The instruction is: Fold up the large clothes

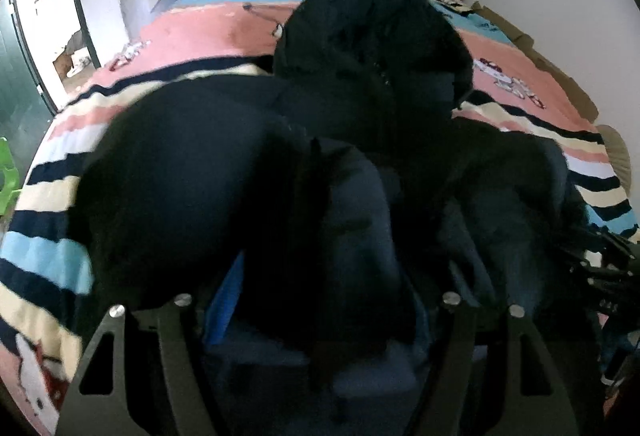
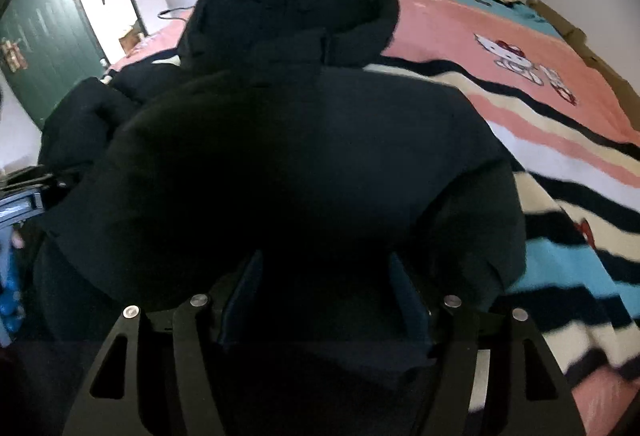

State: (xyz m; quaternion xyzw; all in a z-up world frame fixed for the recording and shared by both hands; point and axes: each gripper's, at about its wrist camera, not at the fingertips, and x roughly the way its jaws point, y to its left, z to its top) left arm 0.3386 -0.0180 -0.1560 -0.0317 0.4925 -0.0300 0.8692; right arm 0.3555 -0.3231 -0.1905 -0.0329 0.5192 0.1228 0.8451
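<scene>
Meanwhile, dark hooded coat [image 2: 304, 139] lies bunched mid-bed on striped blanket [image 2: 560, 163], hood far. Left gripper [image 1: 320, 300] wide apart, fabric bulging between; right gripper [image 2: 324, 296] likewise; grip unclear. Likely positioning for fold.

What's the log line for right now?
scene: dark hooded jacket on striped blanket | left claw: fabric inside, grip unclear | right claw: same | fold: unfinished
</scene>
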